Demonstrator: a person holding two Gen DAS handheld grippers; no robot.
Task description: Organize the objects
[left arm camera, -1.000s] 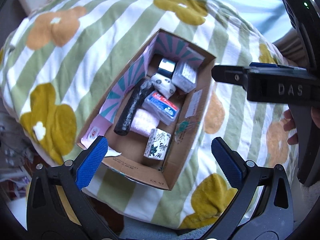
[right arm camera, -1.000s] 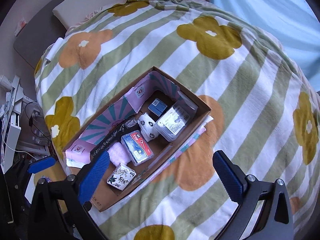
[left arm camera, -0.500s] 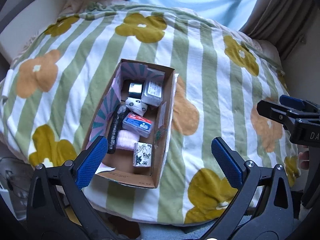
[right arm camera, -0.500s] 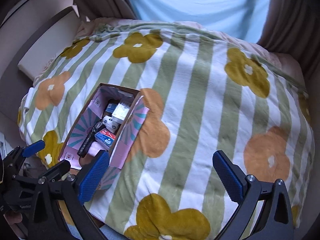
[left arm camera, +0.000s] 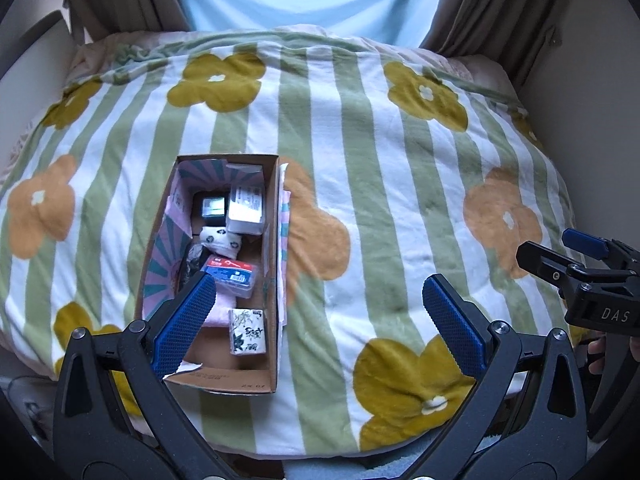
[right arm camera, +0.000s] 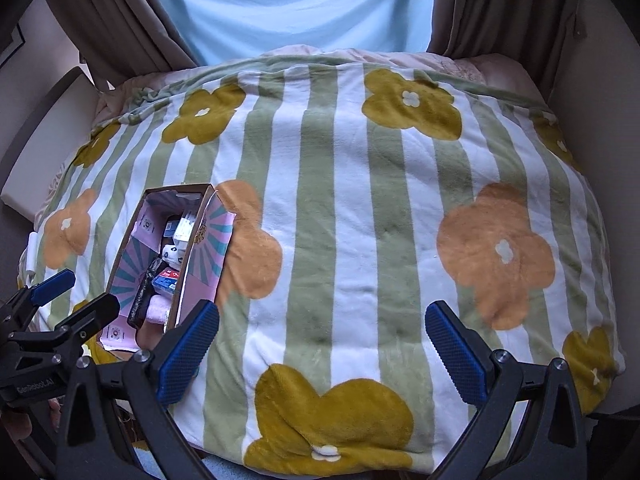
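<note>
Striped green-and-white bedding with big yellow and orange flowers [left arm camera: 360, 184] covers the bed in front of me, with brown curtains and a pale blue window behind it. On that blanket sits the cardboard box [left arm camera: 272, 264], my landmark for everything else. It lies with its long axis running away from me toward the curtains, one short end nearest me.

Inside the box, from the near end to the far end, I can see a white packet printed with dark leaves [left arm camera: 247, 331], a pale pink soft item [left arm camera: 224, 307] beside it, a clear case with a red and blue label [left arm camera: 230, 276], a dark wrapped long thing [left arm camera: 191, 264] along the box's left wall, a white rolled pair of socks [left arm camera: 220, 237], then a white carton [left arm camera: 245, 213] and a small dark box [left arm camera: 212, 206] at the far end.

My left gripper [left arm camera: 316, 320] hangs above the box's near right corner, jaws spread wide and empty. My right gripper [right arm camera: 320, 344] is also spread wide with nothing in it, and is well to the right of the box over bare blanket.

So the left one is plainly the nearer. I judge any reach into the box should come from it, closing across the box's width, since most items lie crosswise or small.
</note>
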